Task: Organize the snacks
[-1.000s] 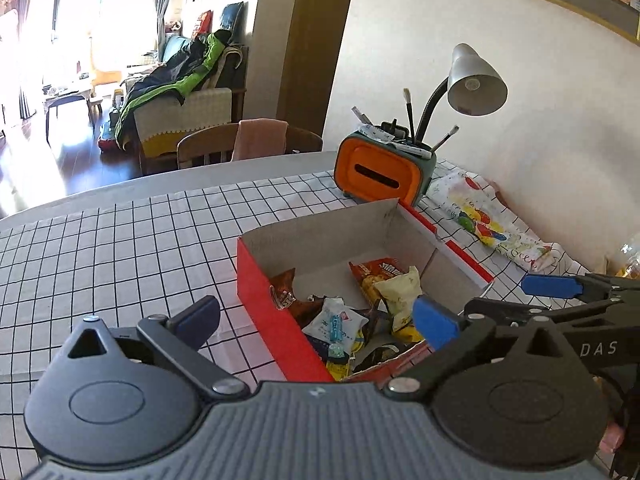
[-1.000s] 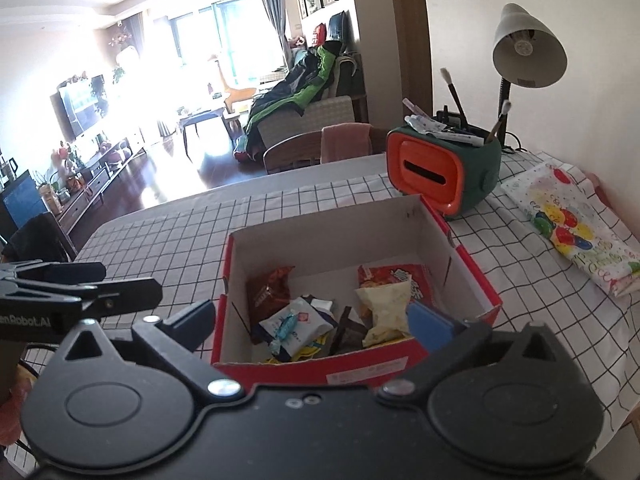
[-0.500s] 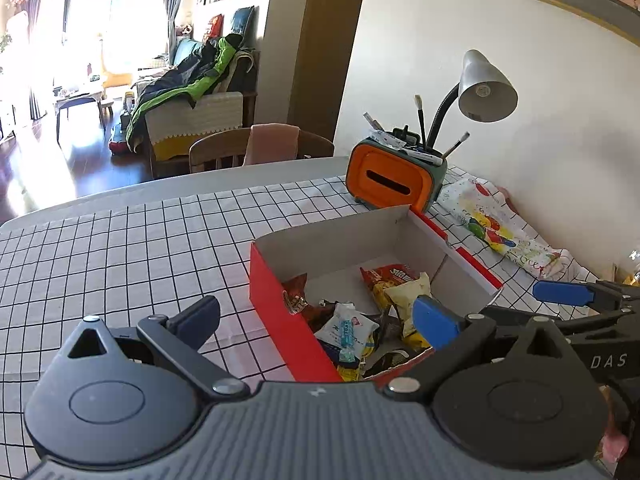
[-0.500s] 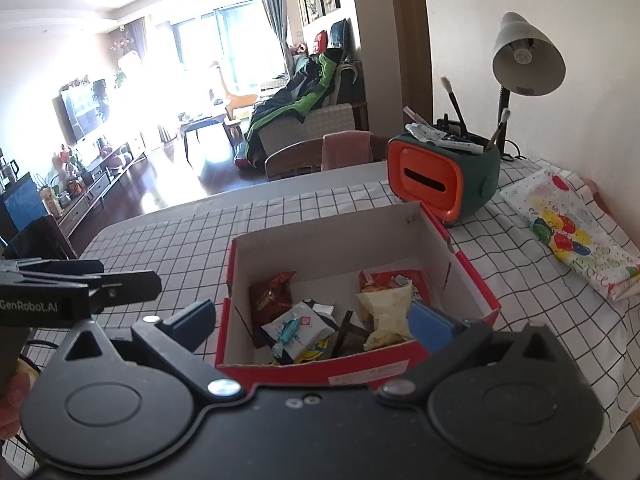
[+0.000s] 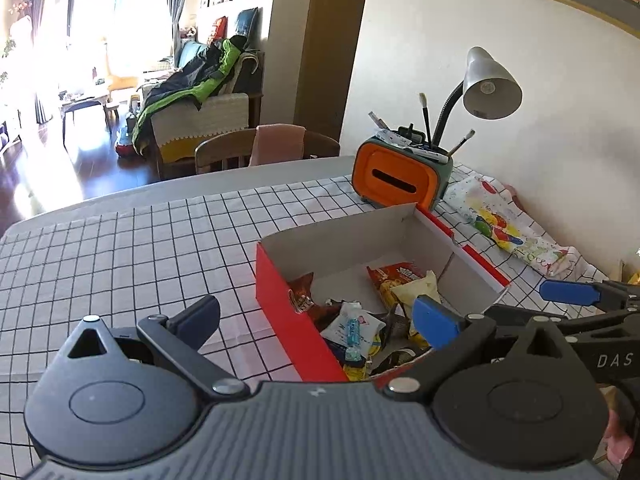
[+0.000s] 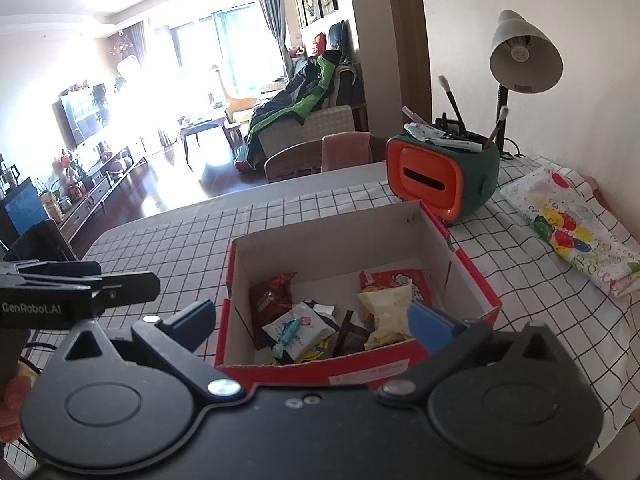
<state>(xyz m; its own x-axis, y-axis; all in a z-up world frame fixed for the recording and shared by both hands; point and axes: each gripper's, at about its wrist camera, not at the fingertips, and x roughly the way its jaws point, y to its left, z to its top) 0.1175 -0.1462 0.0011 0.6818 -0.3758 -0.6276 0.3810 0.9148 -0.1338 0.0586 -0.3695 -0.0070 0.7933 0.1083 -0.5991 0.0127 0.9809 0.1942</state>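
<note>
A red cardboard box point(image 5: 280, 292) point(image 6: 476, 276) stands on the checked tablecloth and holds several snack packets: a brown one point(image 6: 272, 294), a white one with a blue candy point(image 6: 298, 326), a pale yellow one point(image 6: 386, 308) and a red one point(image 6: 394, 280). My left gripper point(image 5: 316, 320) is open and empty, held back above the box's near left corner. My right gripper point(image 6: 310, 324) is open and empty, above the box's near wall. Each gripper shows from the side in the other's view.
An orange and green pen holder point(image 6: 444, 176) and a grey desk lamp point(image 6: 524, 56) stand behind the box. A folded colourful cloth point(image 6: 572, 228) lies by the wall on the right. A chair point(image 5: 240, 152) stands at the table's far edge.
Both grippers have drawn back and risen slightly, so the box sits a little further off and lower in both views. Both stayed open and empty.
</note>
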